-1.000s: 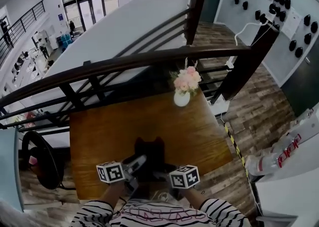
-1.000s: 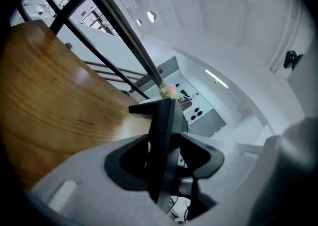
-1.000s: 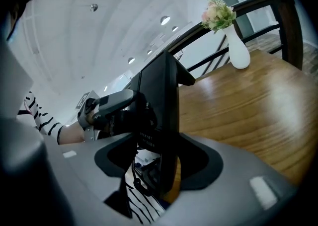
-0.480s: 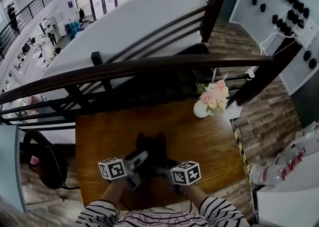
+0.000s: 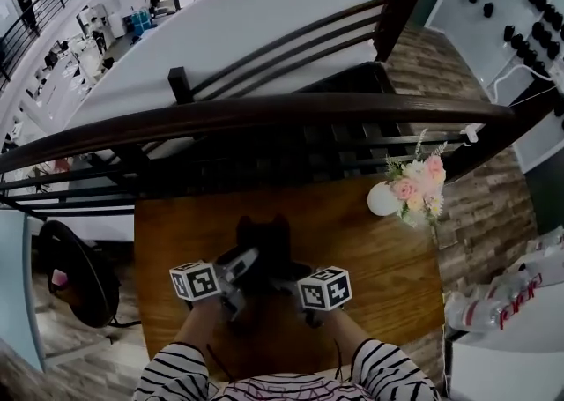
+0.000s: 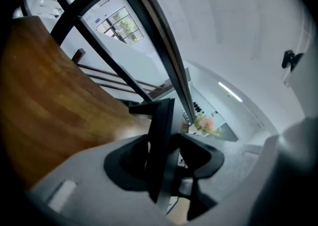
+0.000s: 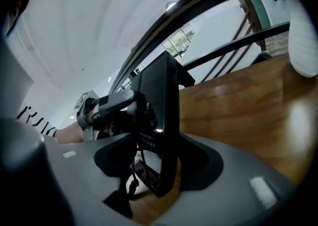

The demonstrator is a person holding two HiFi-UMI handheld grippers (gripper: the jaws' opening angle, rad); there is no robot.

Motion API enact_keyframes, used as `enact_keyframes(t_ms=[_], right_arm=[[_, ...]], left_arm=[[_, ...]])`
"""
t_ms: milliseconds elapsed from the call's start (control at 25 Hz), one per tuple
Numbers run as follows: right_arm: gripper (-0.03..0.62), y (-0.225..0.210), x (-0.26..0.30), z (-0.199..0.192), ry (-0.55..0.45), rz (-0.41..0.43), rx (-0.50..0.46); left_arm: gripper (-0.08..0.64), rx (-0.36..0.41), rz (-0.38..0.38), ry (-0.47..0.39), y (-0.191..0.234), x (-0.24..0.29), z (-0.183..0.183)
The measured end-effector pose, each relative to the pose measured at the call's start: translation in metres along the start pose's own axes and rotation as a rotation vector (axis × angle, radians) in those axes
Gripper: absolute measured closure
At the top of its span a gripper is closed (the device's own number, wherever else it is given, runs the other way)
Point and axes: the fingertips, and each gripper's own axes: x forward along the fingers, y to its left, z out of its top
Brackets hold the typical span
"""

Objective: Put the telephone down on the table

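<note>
The black telephone [image 5: 264, 245] stands on edge over the brown wooden table [image 5: 370, 254], held from both sides. My left gripper [image 5: 249, 269] is shut on its left end and my right gripper [image 5: 284, 278] on its right end. In the left gripper view the telephone [image 6: 160, 135] is a dark slab clamped between the jaws of the left gripper [image 6: 159, 158]. In the right gripper view the telephone [image 7: 161, 115] fills the gap of the right gripper [image 7: 159, 170], its lower corner close over the wood. Whether it touches the table I cannot tell.
A white vase of pink flowers [image 5: 388, 199] stands at the table's far right corner. A dark wooden railing [image 5: 264, 113] runs along the table's far edge. A black round chair [image 5: 75, 271] is on the left, and a white counter with a bottle [image 5: 493, 302] on the right.
The view has swung left, so the vase and table have slid right in the picture. Both grippers carried the telephone forward and lower over the table. The grip is unchanged.
</note>
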Motion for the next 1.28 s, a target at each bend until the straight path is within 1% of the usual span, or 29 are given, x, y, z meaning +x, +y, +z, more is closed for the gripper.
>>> enact_keyframes(t_ms=[280, 480, 680, 1040, 1280], right_arm=[[0.339, -0.026, 0.035, 0.023, 0.033, 0.004, -0.007], [0.339, -0.042, 0.056, 0.039, 0.041, -0.007, 0.002], [0.339, -0.053, 0.069, 0.05, 0.044, -0.005, 0.018], [0.337, -0.062, 0.083, 0.052, 0.07, 0.002, 0.043], [0.336, -0.063, 0.085, 0.052, 0.067, 0.001, 0.05]], left_arm=[[0.364, -0.029, 0.023, -0.019, 0.043, 0.018, 0.025], [0.364, -0.046, 0.026, -0.013, 0.067, 0.032, 0.042], [0.364, -0.052, 0.033, -0.001, 0.081, 0.042, 0.054], [0.364, -0.108, 0.057, -0.002, 0.101, 0.047, 0.057], [0.363, -0.095, 0.047, -0.011, 0.102, 0.047, 0.059]])
